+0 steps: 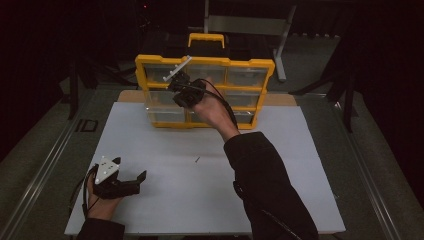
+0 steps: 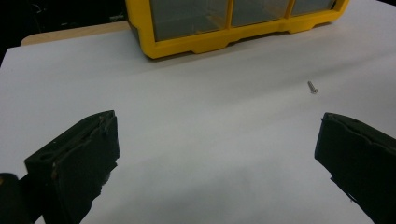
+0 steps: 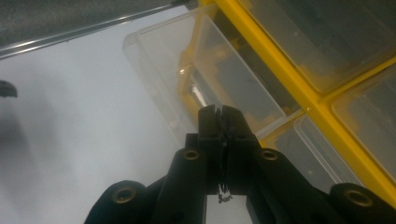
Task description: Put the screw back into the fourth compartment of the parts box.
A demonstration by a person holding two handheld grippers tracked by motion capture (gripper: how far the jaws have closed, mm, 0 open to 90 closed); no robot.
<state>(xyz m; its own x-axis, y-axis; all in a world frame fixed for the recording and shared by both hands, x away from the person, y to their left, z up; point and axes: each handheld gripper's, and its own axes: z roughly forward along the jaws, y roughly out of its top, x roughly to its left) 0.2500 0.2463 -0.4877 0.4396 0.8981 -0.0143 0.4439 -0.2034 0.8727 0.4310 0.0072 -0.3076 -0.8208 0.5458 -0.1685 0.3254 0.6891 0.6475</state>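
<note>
- The right gripper has its two black jaws pressed together just right of centre in the right gripper view. Something thin and metallic shows in the seam low between them, most likely a small screw, though it is too small to name for sure.
- In the high view the right gripper sits at upper centre, held up against the front of the yellow plastic organiser case with clear drawers.
- Just beyond the jaw tips, a clear plastic drawer stands pulled out of the yellow plastic organiser case with clear drawers, running toward the upper left of the right gripper view.
- By my reading, the step in hand is carrying a pinched screw to that open drawer for dropping in.
- The next move calls for bringing the tips over the drawer's open top and then parting the jaws, so the piece falls inside and not on the white table board.
- The left gripper rests at the lower left of the high view, its jaws wide apart and holding nothing.
- A small loose metal screw lies on the white table board, upper right of the left gripper view, well apart from both jaws; in the high view the small loose metal screw is near centre, likely the next piece to fetch.
</note>
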